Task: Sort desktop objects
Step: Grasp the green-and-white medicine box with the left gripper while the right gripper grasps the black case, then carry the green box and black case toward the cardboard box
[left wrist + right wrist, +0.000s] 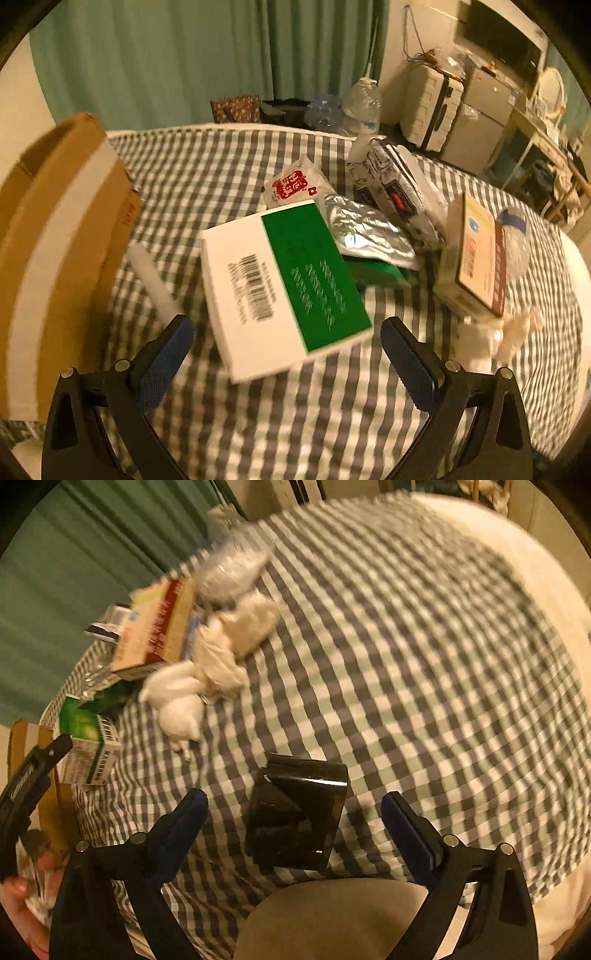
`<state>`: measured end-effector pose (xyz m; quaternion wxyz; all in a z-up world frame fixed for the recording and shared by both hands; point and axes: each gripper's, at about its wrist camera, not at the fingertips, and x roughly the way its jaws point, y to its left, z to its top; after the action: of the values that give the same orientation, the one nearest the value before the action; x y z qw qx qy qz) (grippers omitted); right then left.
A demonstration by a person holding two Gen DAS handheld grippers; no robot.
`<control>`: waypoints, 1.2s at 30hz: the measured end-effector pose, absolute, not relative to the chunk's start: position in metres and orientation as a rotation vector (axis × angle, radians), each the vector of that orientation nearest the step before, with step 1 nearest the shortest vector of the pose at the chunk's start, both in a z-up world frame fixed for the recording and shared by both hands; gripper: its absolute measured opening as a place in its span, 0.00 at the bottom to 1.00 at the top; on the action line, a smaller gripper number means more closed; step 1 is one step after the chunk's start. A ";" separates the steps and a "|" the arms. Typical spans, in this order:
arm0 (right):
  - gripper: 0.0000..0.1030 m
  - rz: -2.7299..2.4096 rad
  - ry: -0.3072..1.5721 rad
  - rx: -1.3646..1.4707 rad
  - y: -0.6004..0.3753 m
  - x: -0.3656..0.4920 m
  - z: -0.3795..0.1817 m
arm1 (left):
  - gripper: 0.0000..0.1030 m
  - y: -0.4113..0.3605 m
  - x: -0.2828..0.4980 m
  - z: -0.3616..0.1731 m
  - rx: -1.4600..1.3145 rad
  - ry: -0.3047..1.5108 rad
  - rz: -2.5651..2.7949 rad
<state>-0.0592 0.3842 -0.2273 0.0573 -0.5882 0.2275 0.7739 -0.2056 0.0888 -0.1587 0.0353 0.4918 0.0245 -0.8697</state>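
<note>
My left gripper (288,332) is open and points down at a white and green box (280,284) on the checked cloth (295,413). The box's near end lies between the fingertips without touching them. In the right wrist view, my right gripper (295,805) is also open. A glossy black object (299,812) lies on the cloth between its pads, with a gap on each side. Behind the green box sit a silver foil pouch (365,229), a red and white sachet (291,184) and a beige box (476,254). Crumpled white tissues (207,664) lie near the beige box (155,627).
An open cardboard box (55,240) stands at the left, with a white tube (151,273) beside it. Silver and black packets (395,192) and a crushed clear bottle (513,240) lie further back. A hand (22,897) shows at the lower left. A beige rounded surface (332,919) borders the cloth's near edge.
</note>
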 end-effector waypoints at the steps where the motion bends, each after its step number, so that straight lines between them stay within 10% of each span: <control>1: 0.93 2.328 0.701 -1.805 0.384 -0.062 -0.232 | 1.00 0.088 -0.209 -0.162 1.513 0.097 -2.665; 16: 0.57 2.254 0.626 -1.885 0.377 -0.072 -0.252 | 0.84 0.083 -0.220 -0.196 1.597 0.087 -2.630; 36: 0.47 2.585 0.619 -1.657 0.356 -0.039 -0.174 | 0.84 0.055 -0.125 -0.084 1.317 -0.003 -2.854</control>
<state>-0.0389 0.3555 -0.1743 0.0047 -0.5289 0.1976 0.8254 -0.1253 0.0546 -0.0839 -0.0007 0.4191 -0.0010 -0.9080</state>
